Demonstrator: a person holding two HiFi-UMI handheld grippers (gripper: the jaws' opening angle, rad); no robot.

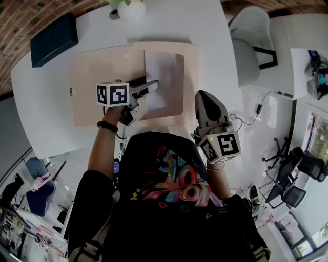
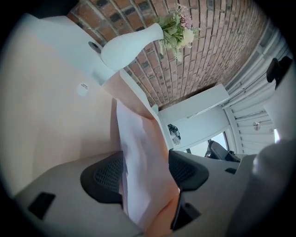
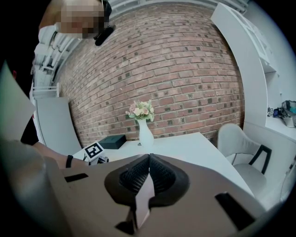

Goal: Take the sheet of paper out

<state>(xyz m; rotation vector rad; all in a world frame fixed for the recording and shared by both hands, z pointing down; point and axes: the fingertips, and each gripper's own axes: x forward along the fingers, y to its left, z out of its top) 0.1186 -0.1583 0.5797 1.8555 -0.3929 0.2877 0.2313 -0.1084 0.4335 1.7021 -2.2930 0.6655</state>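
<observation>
A tan folder lies open on the white table. A white sheet of paper rests in its right half under a tan flap. My left gripper reaches over the sheet's near left part. In the left gripper view its jaws stand wide open, with the white sheet and the tan flap standing between the pads, not pinched. My right gripper is at the folder's right edge. In the right gripper view it is shut on a strip of the tan folder.
A white vase with flowers stands at the table's far edge, beyond the folder. A dark box lies at the far left. A white chair stands to the right of the table. The person's body fills the near side.
</observation>
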